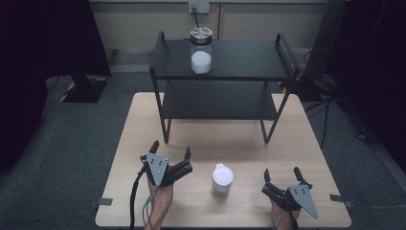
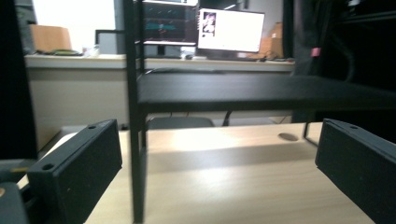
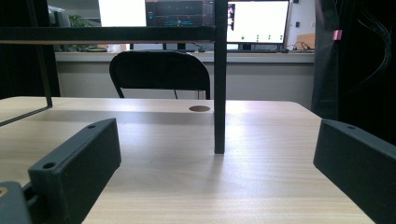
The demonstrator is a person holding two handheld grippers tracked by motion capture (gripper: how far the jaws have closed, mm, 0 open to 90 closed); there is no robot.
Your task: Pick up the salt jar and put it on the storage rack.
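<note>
The white jar (image 1: 222,178) stands upright on the counter (image 1: 239,143), long axis vertical, its lid facing up; its round form gives no discernible front. It sits in front of the black rack (image 1: 222,72), toward the person's side and about level with the rack's middle.

The left gripper (image 1: 170,151) rests just left of the white jar, well in front of the rack's left front leg (image 2: 137,154). Its fingers (image 2: 74,172) are spread wide apart and hold nothing. They aim toward the rack.

The right gripper (image 1: 282,173) rests right of the white jar, in front of the rack's right front leg (image 3: 219,93). Its fingers (image 3: 77,170) are likewise spread wide and hold nothing.

The white jar lies between both grippers and touches neither.

A glass jar (image 1: 201,50) with white contents stands upright on the rack's top shelf, left of the shelf's centre.
</note>
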